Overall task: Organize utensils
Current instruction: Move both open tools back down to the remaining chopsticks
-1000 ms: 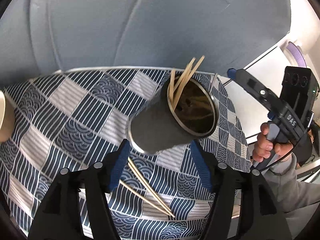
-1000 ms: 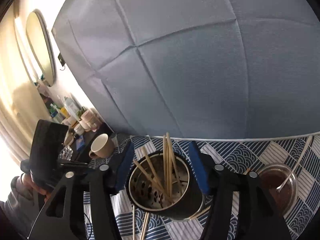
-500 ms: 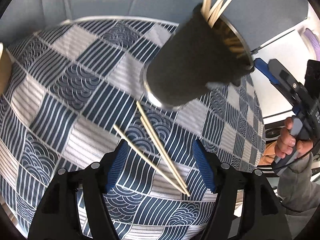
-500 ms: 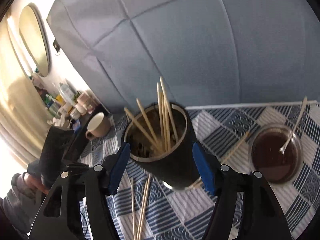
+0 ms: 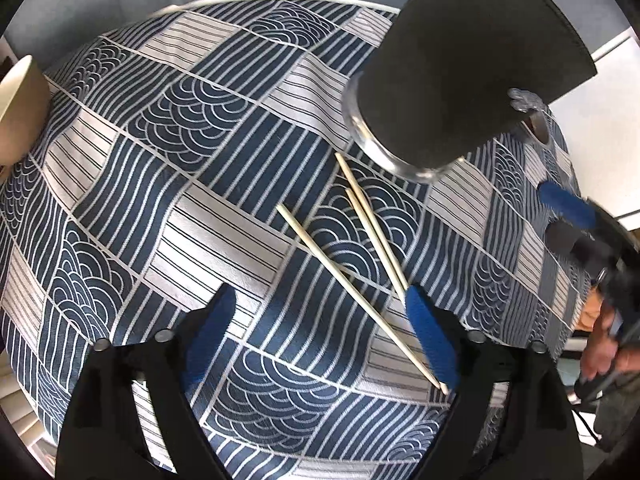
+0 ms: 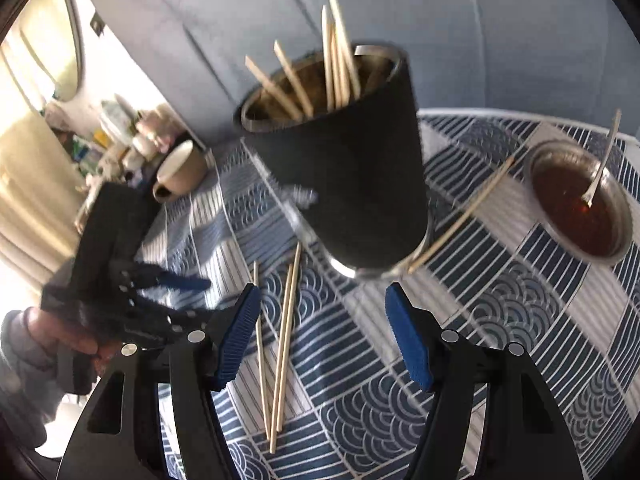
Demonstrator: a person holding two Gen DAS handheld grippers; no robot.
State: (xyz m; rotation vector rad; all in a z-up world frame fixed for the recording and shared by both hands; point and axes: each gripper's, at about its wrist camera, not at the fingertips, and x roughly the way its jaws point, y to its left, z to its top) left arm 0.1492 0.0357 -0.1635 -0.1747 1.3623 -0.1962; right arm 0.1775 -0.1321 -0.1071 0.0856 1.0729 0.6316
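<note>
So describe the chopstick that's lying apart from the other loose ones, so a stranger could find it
Start at the dark utensil cup on the blue patterned tablecloth. A glass bowl of brown sauce sits beside it. The lone chopstick slants between them, unlike the three chopsticks lying together nearer the tongs.

Both grippers, left gripper (image 5: 320, 336) & right gripper (image 6: 322, 336), are showing black frames w/ ribbed blue finger pads (image 5: 432, 340) and round silver screws (image 6: 449, 336). Bare skin is showing on the person's hand (image 6: 76, 340), grey sleeve (image 6: 24, 360) covering the wrist.
</note>
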